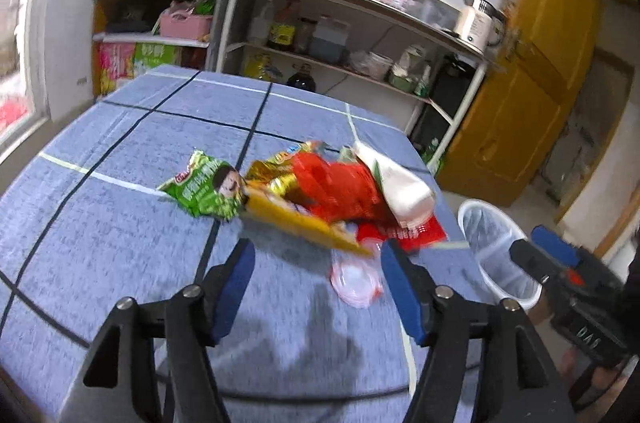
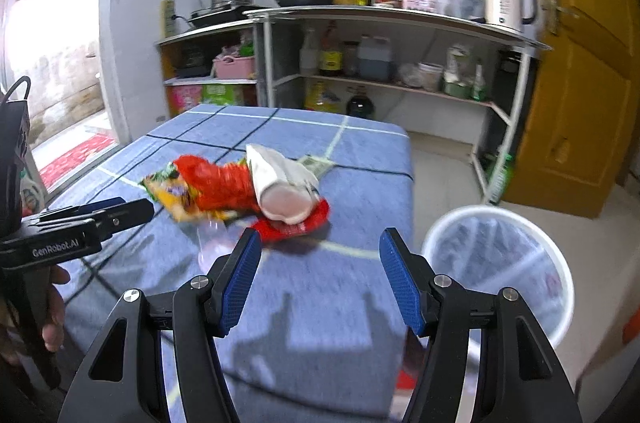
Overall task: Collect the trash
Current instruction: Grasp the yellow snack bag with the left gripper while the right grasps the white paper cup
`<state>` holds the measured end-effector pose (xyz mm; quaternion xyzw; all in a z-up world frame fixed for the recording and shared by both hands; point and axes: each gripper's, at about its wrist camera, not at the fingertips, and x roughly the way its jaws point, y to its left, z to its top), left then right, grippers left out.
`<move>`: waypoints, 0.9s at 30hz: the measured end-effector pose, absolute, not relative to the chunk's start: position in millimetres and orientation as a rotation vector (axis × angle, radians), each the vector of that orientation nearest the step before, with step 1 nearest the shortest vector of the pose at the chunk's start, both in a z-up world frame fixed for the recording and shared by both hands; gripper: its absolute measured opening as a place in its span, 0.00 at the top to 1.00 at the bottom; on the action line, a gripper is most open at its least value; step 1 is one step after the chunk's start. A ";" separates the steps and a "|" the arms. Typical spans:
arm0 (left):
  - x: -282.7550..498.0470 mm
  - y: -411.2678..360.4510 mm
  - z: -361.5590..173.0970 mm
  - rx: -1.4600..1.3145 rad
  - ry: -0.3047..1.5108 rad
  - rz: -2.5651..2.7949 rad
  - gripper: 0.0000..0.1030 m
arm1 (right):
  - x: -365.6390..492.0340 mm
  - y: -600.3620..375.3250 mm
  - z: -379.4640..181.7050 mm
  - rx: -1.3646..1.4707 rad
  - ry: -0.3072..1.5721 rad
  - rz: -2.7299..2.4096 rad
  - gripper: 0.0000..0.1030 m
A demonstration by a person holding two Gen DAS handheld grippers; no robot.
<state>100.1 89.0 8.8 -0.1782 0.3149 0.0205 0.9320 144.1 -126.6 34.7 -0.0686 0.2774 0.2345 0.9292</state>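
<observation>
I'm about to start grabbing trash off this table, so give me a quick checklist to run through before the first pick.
1. Left gripper open and empty: ok.
2. Right gripper open and empty: ok.
3. Trash in front of both grippers: ok; the green wrapper, red bag and clear plastic piece lie on the table.
4. Bin beside the table on the right: ok.
5. Room left in the bin: cannot tell, blurred.
6. Grippers apart from each other: ok.

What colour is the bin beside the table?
White, a mesh-sided bin with a liner inside; the right wrist view shows it best.
</observation>
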 end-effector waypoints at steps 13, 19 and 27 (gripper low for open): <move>146.0 100.3 -15.6 -0.468 0.732 0.040 0.43 | 221.8 -65.6 13.4 -0.246 0.685 0.615 0.40; 152.0 103.5 -26.1 -0.459 0.764 0.038 0.72 | 245.2 -50.5 -4.0 -0.306 0.775 0.633 0.40; 142.1 107.0 -32.3 -0.446 0.769 0.041 0.90 | 249.2 -57.9 -8.1 -0.241 0.834 0.645 0.45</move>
